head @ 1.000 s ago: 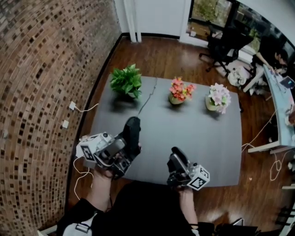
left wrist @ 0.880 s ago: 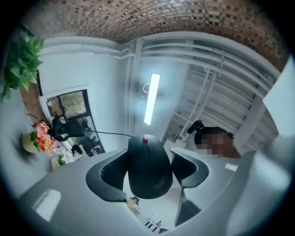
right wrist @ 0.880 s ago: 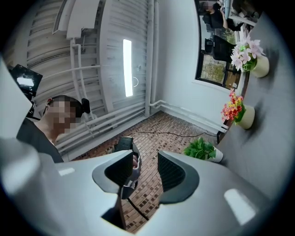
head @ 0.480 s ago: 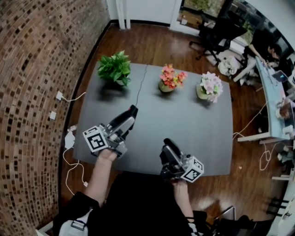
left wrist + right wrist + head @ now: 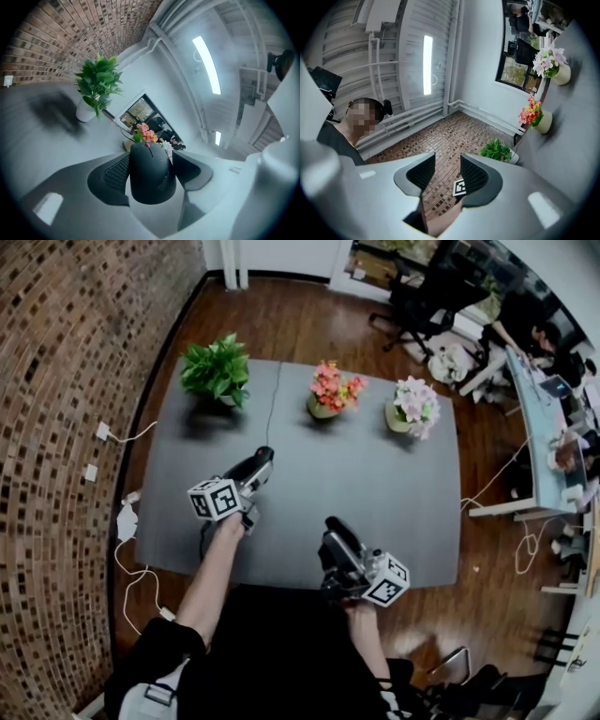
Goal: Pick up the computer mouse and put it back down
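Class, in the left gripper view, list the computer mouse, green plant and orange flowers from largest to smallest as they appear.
1. computer mouse, but it sits nearest the camera, so its true size is unsure.
2. green plant.
3. orange flowers, partly hidden behind the mouse.

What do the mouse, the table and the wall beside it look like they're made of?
Mouse: probably matte black plastic, smooth with a dull sheen. Table: grey, even, matte top; laminate or painted board, can't tell which. Wall: brick, reddish blocks with pale joints.
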Demonstrator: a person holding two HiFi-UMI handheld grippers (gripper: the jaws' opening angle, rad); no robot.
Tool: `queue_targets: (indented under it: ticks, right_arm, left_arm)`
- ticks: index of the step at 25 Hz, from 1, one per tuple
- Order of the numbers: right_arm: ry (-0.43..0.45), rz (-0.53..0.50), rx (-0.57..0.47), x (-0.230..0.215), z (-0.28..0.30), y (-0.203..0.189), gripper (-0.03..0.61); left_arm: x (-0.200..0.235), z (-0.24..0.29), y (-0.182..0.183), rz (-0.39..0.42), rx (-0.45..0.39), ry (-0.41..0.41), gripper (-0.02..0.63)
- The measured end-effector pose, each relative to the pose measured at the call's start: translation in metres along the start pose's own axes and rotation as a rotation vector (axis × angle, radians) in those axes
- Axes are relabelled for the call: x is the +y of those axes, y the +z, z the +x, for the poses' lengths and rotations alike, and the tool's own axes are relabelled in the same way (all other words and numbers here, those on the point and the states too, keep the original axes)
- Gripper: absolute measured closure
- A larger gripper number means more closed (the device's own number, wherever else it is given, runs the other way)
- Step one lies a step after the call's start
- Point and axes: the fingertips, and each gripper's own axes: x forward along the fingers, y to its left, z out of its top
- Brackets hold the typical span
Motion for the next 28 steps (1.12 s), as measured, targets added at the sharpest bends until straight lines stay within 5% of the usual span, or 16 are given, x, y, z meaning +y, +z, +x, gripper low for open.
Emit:
queue_targets:
  ticks: [10, 17, 28]
  right_arm:
    - [-0.038, -0.026, -0.001, 0.004, -0.011, 0.003, 0.417]
    - [-0.057, -0.027, 0.000, 0.000, -0.018, 0.001, 0.417]
    - [-0.056, -0.024, -0.008, 0.003, -0.018, 0.004, 0.417]
  left_arm:
    - [0.150, 0.050, -0.066, 0.268, 0.196, 0.498, 0.328]
    - [0.166, 0.073, -0.074, 0.407, 0.260, 0.578, 0.328]
    - [0.184, 0.080, -0.095, 0.381, 0.334, 0.630, 0.327]
